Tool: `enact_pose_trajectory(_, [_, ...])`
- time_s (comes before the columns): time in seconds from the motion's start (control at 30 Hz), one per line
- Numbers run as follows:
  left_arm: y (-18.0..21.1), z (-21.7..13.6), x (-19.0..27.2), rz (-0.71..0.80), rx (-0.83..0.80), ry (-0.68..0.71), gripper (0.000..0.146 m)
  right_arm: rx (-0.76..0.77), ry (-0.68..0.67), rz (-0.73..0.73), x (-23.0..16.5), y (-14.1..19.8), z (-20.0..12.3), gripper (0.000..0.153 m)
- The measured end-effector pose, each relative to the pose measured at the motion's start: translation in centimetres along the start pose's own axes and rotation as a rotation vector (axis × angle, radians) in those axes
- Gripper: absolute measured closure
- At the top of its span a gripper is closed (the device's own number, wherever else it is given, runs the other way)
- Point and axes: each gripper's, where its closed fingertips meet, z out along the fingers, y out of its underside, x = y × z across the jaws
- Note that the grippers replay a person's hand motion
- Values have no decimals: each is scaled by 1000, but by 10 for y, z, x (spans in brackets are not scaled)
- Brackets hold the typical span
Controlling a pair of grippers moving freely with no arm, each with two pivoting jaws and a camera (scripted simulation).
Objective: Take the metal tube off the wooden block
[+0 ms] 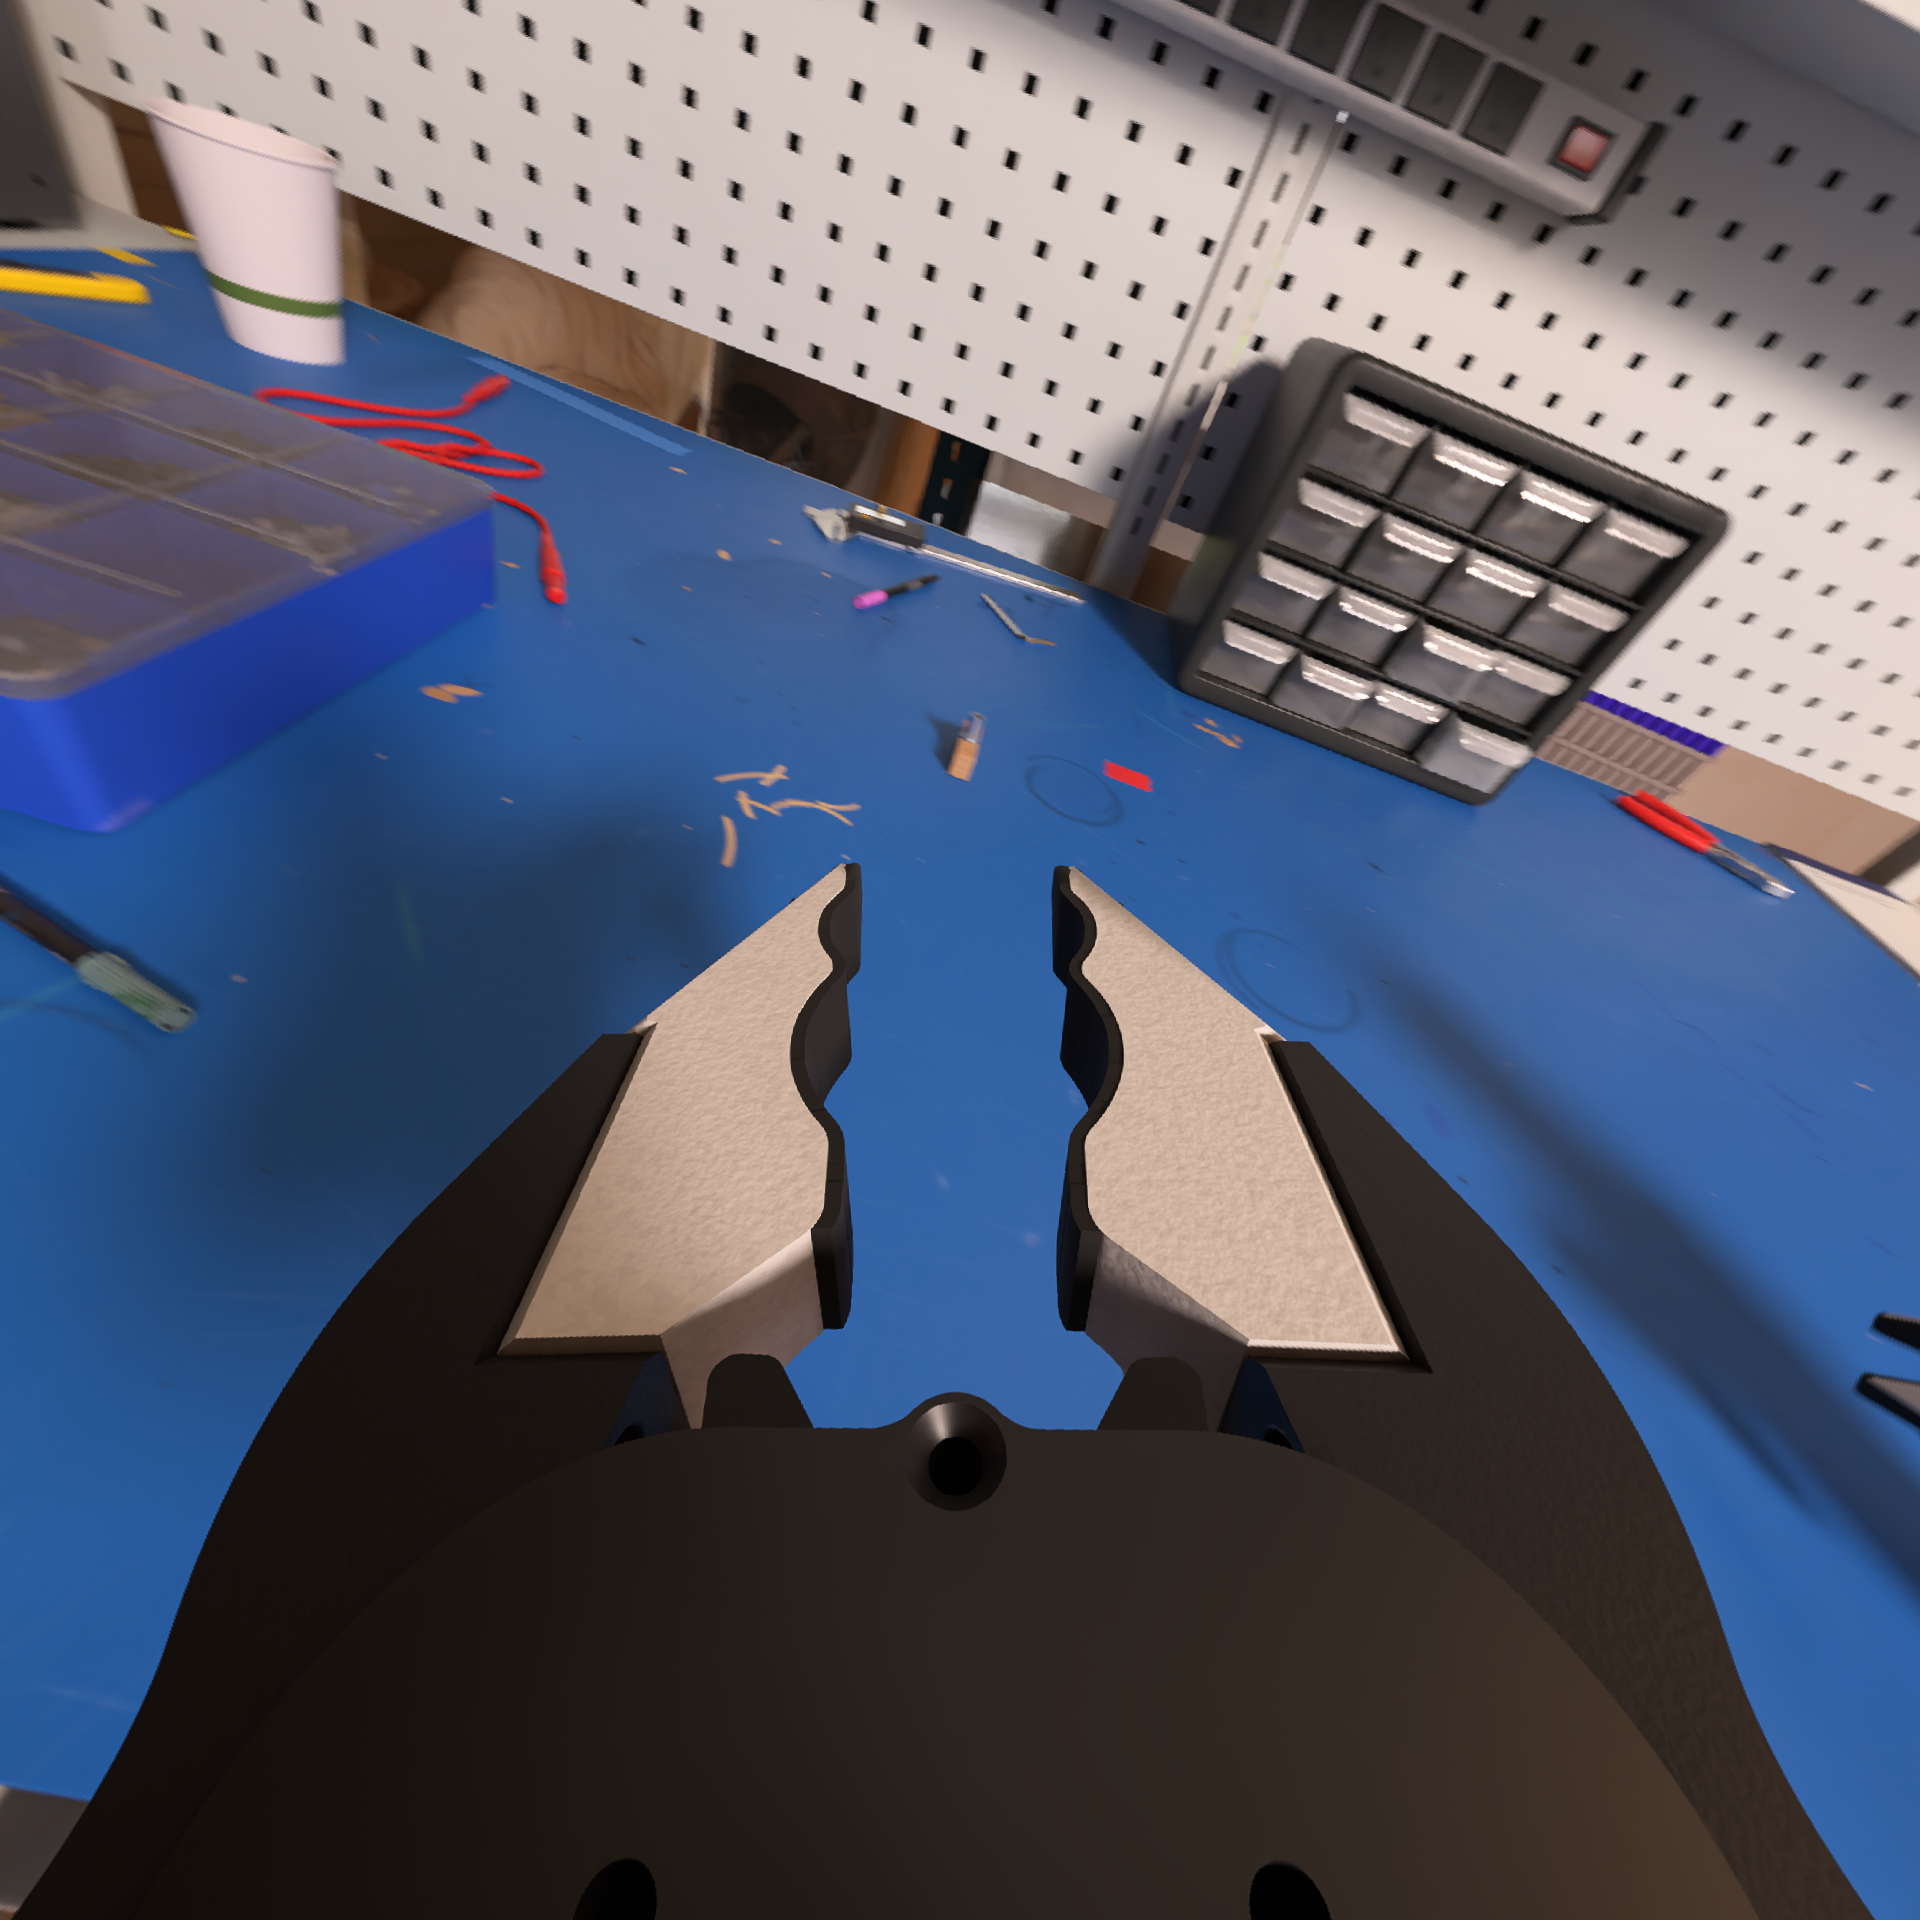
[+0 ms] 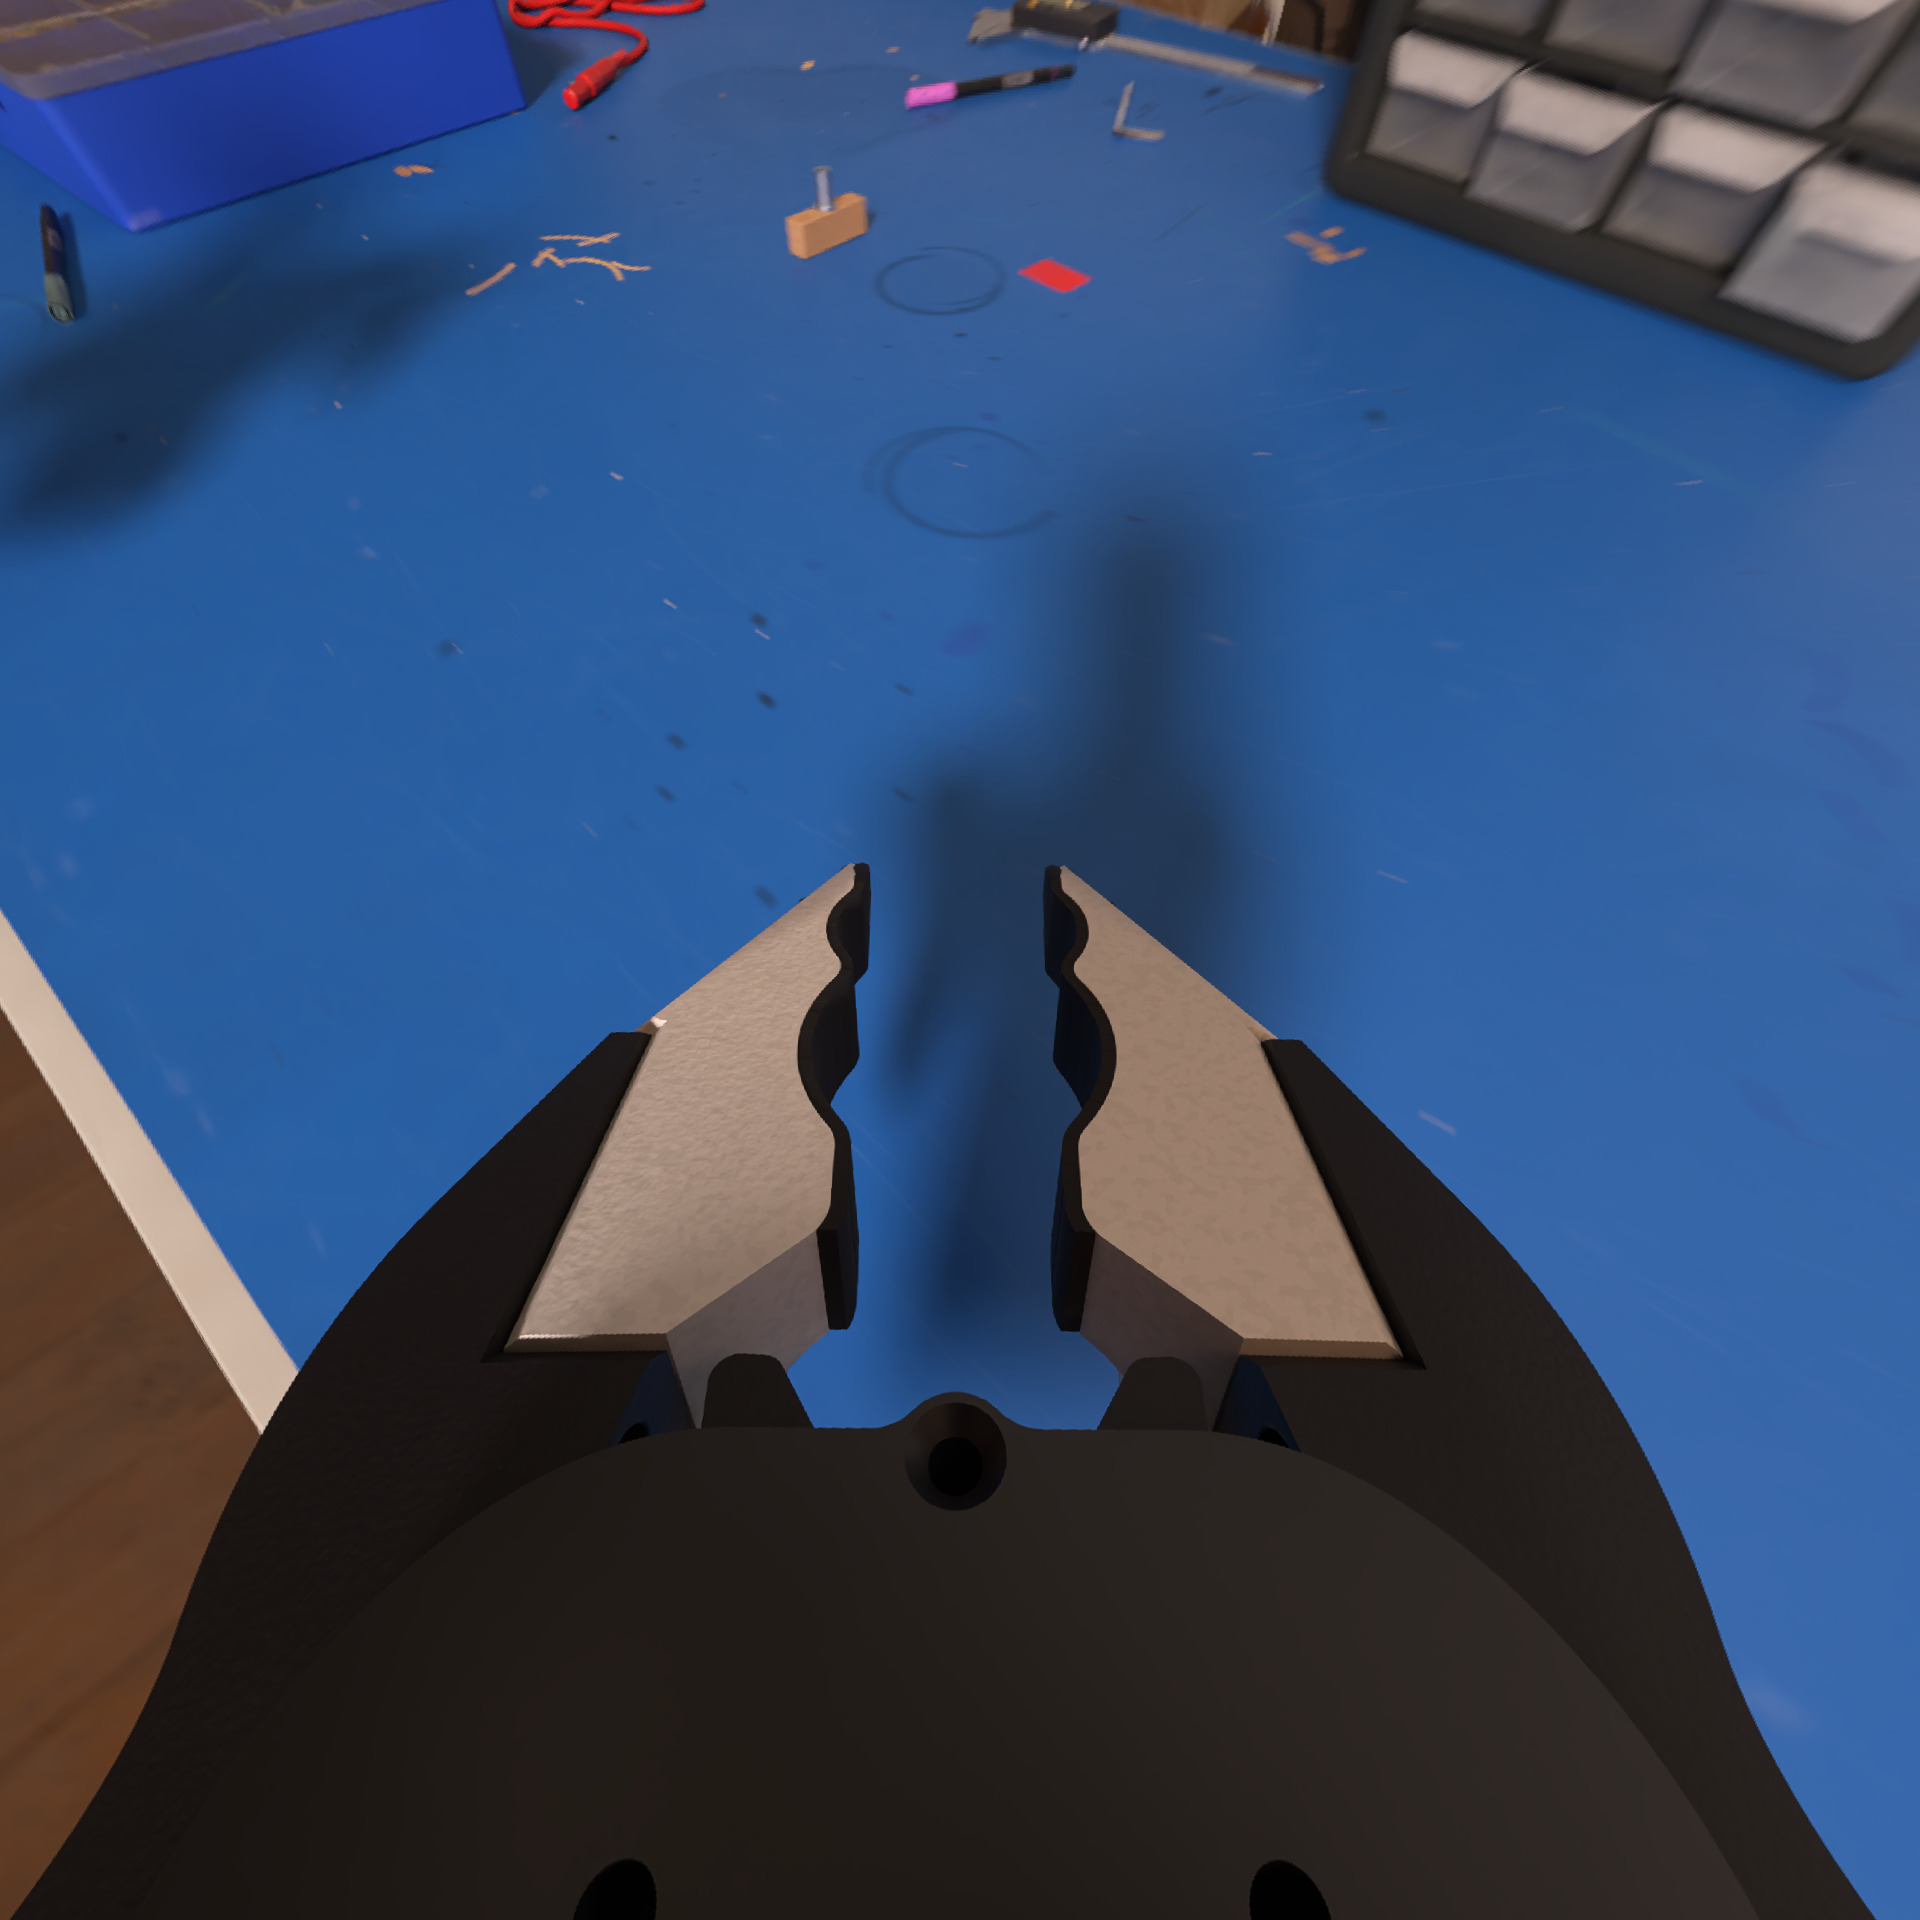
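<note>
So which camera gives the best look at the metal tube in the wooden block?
The right wrist view. There the metal tube stands clearly upright out of the wooden block, seen from above. In the left wrist view the block is small and tilted, and the tube is barely distinguishable.

The right gripper hung above the blue workbench, jaws parted with bare table between them. Far ahead the wooden block sat with the metal tube standing upright in its top. A red square lay just right of it, wood shavings to its left. A pink-capped marker lay beyond; the black drawer cabinet filled the upper right, the blue tray the upper left.
</note>
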Motion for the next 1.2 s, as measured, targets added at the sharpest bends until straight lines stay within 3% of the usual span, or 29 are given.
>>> enact_pose_trajectory(0.13, [27,-13,40,-25,-94,115,106,65,81,-6,86,25,-82,114])
enact_pose_trajectory(0.33, [93,-44,98,-73,-236,209,105,213,384,261,237,91,-219,116])
enact_pose_trajectory(0.43, [119,-48,100,-52,-214,173,105,251,517,406,285,134,-264,117])
enact_pose_trajectory(0.57, [125,-38,99,97,-200,155,106,294,496,567,309,155,-277,118])
enact_pose_trajectory(0.73, [121,-25,92,327,-150,95,110,251,509,548,311,163,-270,118])
enact_pose_trajectory(1.2, [126,-23,83,403,-199,74,110,231,488,568,307,165,-263,119])
